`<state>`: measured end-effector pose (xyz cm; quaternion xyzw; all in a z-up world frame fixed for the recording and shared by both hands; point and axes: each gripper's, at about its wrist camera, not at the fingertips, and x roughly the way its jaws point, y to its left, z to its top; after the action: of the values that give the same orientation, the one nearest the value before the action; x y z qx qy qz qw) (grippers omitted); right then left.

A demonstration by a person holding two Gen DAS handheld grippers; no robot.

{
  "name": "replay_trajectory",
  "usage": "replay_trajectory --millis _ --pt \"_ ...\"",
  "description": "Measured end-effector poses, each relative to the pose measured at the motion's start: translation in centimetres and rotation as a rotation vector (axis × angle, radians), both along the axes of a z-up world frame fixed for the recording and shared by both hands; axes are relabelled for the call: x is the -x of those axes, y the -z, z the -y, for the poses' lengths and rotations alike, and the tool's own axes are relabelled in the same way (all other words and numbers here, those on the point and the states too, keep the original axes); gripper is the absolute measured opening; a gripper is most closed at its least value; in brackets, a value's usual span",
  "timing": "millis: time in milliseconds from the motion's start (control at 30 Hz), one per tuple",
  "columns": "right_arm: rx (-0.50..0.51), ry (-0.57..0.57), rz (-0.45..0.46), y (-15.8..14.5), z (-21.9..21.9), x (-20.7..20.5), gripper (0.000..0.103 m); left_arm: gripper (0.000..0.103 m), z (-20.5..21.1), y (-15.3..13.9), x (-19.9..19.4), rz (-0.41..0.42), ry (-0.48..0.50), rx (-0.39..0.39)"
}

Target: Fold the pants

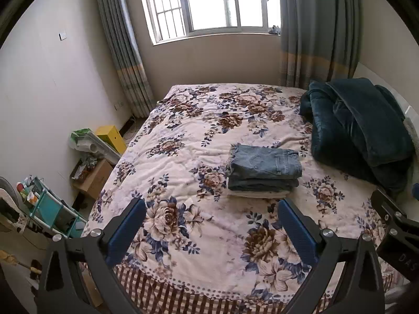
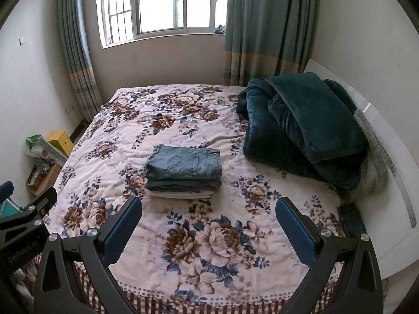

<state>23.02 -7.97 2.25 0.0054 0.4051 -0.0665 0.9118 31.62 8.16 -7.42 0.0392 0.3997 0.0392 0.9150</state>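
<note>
A stack of folded clothes with blue jeans (image 1: 264,166) on top lies in the middle of the floral bed cover (image 1: 183,157); it also shows in the right wrist view (image 2: 184,166). A white folded garment sits at the stack's bottom. My left gripper (image 1: 212,209) is open and empty, held above the bed's near edge, short of the stack. My right gripper (image 2: 209,206) is open and empty, likewise near the foot of the bed. Part of the right gripper shows at the right edge of the left view (image 1: 392,225).
A heaped dark teal blanket (image 2: 306,125) lies at the bed's right by the white headboard (image 2: 387,183). A dark denim piece (image 2: 351,219) lies at the bed's right edge. Boxes and a teal shelf cart (image 1: 49,209) stand on the floor left of the bed. Window and curtains behind.
</note>
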Motion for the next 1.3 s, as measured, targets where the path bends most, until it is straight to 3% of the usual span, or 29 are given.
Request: replay_trajectory --millis 1300 --pt "-0.008 0.007 -0.003 0.22 -0.06 0.22 0.103 0.103 0.23 -0.29 -0.59 0.016 0.053 0.005"
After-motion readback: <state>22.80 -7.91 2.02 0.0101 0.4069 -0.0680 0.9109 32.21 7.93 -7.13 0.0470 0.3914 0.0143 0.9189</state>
